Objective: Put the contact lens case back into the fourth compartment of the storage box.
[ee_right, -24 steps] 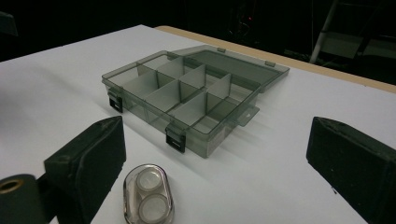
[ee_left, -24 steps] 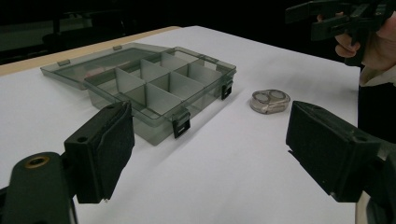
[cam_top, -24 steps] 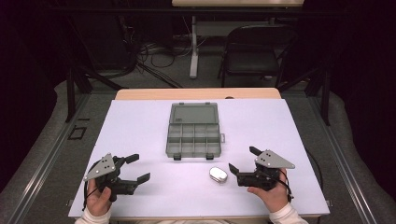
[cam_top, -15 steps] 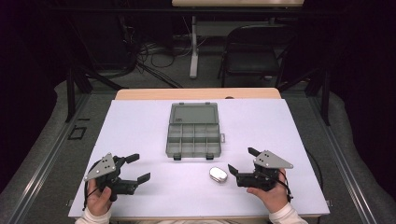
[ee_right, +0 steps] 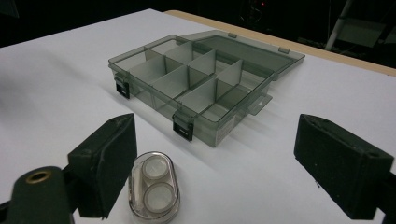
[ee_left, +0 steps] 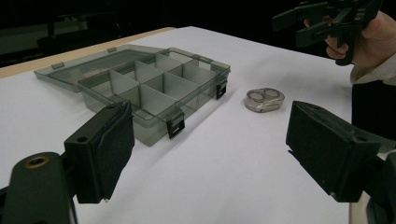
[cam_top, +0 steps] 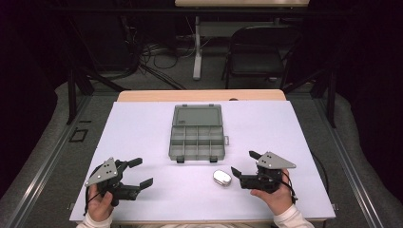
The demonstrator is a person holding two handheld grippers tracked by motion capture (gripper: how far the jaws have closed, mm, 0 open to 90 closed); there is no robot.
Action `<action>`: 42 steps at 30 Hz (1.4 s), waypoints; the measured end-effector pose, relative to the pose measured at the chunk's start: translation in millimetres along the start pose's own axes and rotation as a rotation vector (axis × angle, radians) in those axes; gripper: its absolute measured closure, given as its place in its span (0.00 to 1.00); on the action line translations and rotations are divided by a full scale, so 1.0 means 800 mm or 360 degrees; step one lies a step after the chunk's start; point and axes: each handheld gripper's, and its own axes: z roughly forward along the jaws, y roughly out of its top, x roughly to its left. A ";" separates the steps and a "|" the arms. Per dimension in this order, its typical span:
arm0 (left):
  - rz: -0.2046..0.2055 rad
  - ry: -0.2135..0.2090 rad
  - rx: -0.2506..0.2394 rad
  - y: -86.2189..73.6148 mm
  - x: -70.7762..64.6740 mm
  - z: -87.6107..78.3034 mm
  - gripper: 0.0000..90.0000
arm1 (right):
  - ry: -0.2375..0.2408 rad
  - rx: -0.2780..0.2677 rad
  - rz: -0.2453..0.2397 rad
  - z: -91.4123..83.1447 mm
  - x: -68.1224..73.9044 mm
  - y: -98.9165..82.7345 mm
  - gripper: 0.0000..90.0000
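Grippers sit at the near edge of a white table (cam_top: pixel 142 123), one in each hand, both with jaws spread wide and nothing between the pads. The right gripper (cam_top: pixel 241 164) is at about five o'clock from the table's middle, its jaws pointing toward a small oval contact lens case (cam_top: pixel 222 177) that lies flat on the table just beside its tips, not touched; in the right gripper view the contact lens case (ee_right: pixel 152 192) lies beside the left jaw. The left gripper (cam_top: pixel 141 172) is at about seven o'clock, well apart from the case. A smoky grey compartment box (cam_top: pixel 196 138) lies at the centre, lid open toward twelve o'clock.
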 end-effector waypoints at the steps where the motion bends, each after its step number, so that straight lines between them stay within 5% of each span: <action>1: -0.0004 0.0002 -0.0003 0.000 -0.001 -0.001 0.18 | 0.0002 0.0010 0.0002 0.001 0.001 0.000 0.16; 42: 0.0010 0.0025 0.0005 -0.002 -0.005 -0.005 0.18 | 0.0210 0.0385 -0.0124 0.034 0.007 0.036 0.17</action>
